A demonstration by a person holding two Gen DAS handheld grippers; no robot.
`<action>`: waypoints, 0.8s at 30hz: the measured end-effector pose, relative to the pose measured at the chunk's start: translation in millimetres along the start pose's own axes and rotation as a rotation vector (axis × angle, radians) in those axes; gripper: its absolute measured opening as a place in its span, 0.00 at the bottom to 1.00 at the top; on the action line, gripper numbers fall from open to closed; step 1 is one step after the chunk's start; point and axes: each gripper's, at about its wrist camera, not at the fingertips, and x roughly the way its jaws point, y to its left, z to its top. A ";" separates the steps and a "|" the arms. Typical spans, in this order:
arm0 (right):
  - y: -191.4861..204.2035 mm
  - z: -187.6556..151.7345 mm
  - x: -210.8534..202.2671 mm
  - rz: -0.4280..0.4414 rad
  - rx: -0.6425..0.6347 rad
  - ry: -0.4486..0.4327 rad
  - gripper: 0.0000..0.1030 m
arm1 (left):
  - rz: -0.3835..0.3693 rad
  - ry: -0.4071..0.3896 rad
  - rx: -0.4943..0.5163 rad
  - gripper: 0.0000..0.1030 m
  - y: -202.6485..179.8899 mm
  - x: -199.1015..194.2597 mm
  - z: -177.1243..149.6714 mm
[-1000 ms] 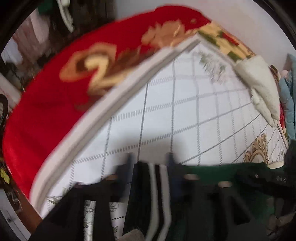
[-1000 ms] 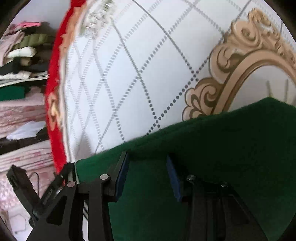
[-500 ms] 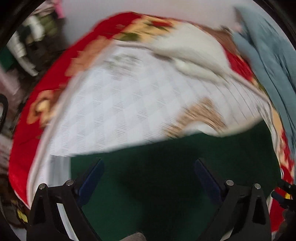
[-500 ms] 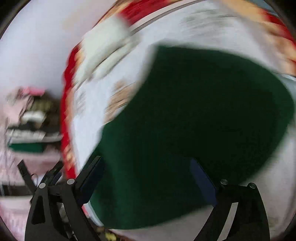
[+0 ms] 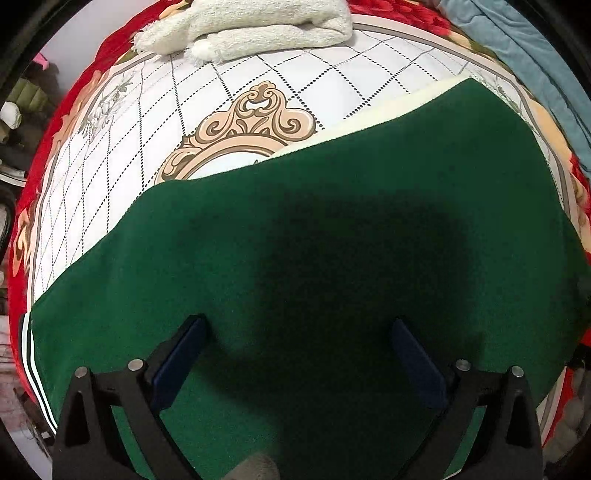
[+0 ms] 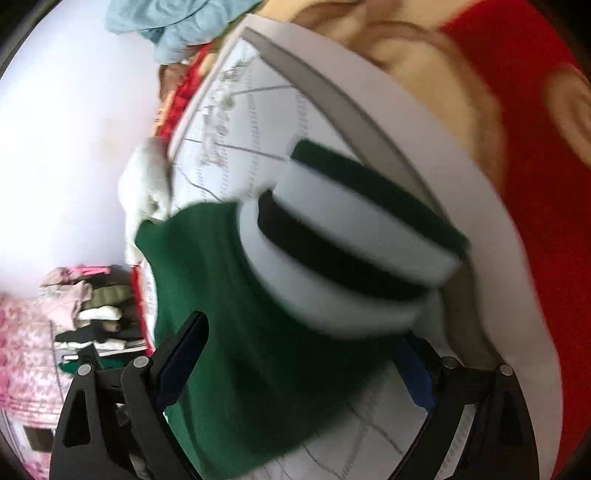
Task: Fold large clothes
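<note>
One dark green fleece garment lies spread flat on a bed covered by a white quilted sheet printed with a dotted diamond grid and a tan scrolled medallion; a red floral blanket shows around the sheet's border. In the left wrist view the left claw hangs over the green cloth with its two blue-padded fingers spread wide, having just been opening, and nothing is pinched between them. Its shadow falls on the cloth. One cream towelling bundle rests at the far edge of the sheet, and one pale blue cloth lies on the blanket at the right. In the blurred right wrist view the right claw also stands wide, its jaws just opened, with the garment's edge and its white and black striped band lying beyond the fingers, not gripped. One stack of folded clothes sits on shelves at the left of that view.
</note>
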 end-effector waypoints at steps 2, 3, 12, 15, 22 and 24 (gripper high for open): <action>3.5 7.9 5.2 0.030 -0.006 0.005 1.00 | 0.005 0.000 -0.007 1.00 1.3 1.0 2.6; 5.4 11.9 6.9 0.050 -0.011 0.012 1.00 | 0.006 0.001 -0.009 1.00 2.1 1.3 3.6; 20.4 22.3 59.8 0.233 0.058 0.121 0.96 | 0.001 -0.020 -0.011 1.00 1.7 4.5 6.4; 30.2 34.5 67.2 0.217 0.055 0.092 0.29 | 0.003 -0.041 -0.022 1.00 1.1 4.0 4.1; 96.7 33.6 47.5 0.242 -0.093 0.047 0.22 | -0.071 -0.039 -0.056 1.00 7.7 12.3 8.9; 128.8 25.5 41.8 0.221 -0.176 0.056 0.21 | -0.098 -0.041 -0.065 1.00 12.7 13.2 7.9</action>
